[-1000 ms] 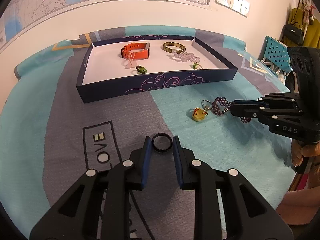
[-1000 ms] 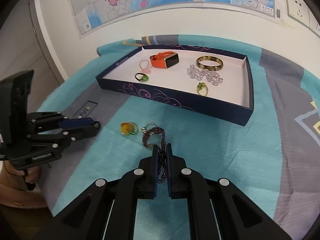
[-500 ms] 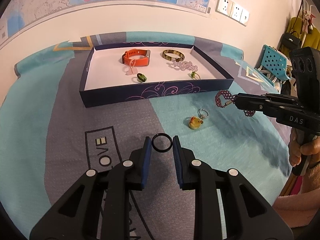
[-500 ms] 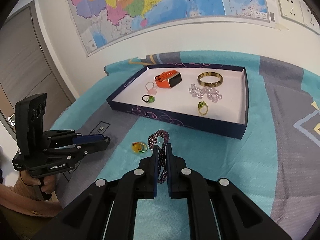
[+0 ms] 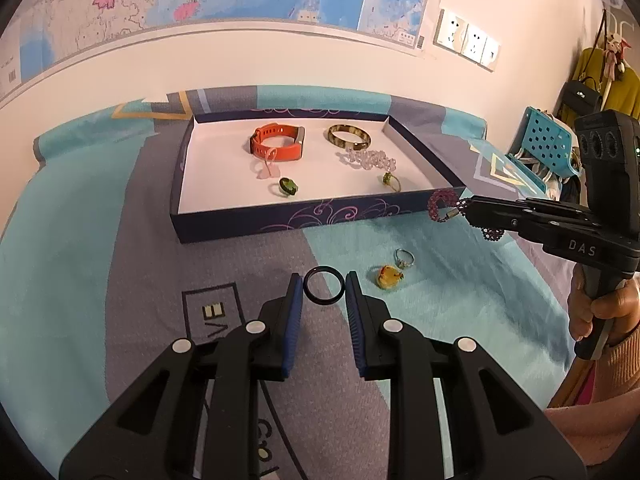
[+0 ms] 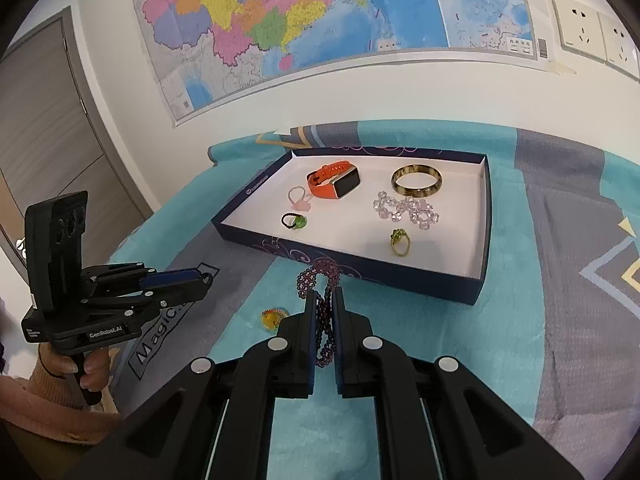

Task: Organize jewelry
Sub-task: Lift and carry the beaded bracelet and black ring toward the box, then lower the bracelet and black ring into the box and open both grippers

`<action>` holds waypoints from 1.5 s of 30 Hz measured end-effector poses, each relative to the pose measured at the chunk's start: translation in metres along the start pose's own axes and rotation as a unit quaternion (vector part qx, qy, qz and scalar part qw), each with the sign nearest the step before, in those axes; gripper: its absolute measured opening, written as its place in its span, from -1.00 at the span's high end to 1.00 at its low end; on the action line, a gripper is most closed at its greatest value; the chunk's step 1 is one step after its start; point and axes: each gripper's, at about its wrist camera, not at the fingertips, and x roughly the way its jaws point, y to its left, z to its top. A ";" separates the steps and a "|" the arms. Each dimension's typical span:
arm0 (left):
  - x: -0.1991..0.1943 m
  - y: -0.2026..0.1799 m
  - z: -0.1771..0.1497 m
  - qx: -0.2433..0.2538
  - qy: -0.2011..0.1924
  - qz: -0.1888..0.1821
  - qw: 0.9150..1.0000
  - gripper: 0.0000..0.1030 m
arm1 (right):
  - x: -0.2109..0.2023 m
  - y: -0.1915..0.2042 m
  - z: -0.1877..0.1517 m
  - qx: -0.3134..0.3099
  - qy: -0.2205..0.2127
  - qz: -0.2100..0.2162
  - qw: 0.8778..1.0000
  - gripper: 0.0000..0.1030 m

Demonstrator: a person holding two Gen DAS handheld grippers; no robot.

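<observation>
In the right wrist view, at the far left, a hand (image 6: 70, 364) in a peach sleeve grips the left claw (image 6: 206, 278); seen side-on here, its blue pads hide what they carry. The left wrist view settles it: low in the centre, the left claw (image 5: 324, 289) stands narrowly parted around a thin black ring (image 5: 324, 289), both pads touching its rim, the ring lifted clear of the cloth.

Moving right, the counter (image 6: 460, 360) wears a teal and grey patterned cloth; printed lettering on it is partly cut off by the claw bodies. A small yellow-orange charm (image 5: 389, 281) and a silver ring (image 5: 403, 259) lie loose just beside each other, near the frame's centre.

Above centre sits a shallow navy tray (image 6: 478, 290) with a white floor. Inside: an orange watch (image 6: 334, 184), a pale pink ring (image 6: 299, 199), a green-stoned ring (image 6: 295, 221), a mottled brown bangle (image 6: 417, 187), a clear bead bracelet (image 6: 406, 210) and a yellow-green ring (image 6: 400, 242).

At bottom centre of the right wrist view, the right claw (image 6: 324, 300) is clamped tight on a dark purple beaded bracelet (image 6: 316, 276). Its loop pokes out toward the tray's near wall, in the air; the rest is squeezed out of sight between the pads, a tail dangling below.

At the left wrist view's right edge, hanging bags and a blue perforated object are too distorted to identify.
</observation>
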 end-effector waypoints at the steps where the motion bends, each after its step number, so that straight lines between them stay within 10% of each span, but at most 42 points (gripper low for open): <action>1: -0.001 0.000 0.001 0.000 -0.002 0.000 1.000 0.57 | 0.000 0.000 0.001 -0.001 -0.002 0.000 1.000 0.89; 45: 0.018 0.010 0.056 0.004 -0.030 0.012 0.999 0.57 | 0.034 -0.024 0.046 0.004 -0.012 -0.016 1.000 0.89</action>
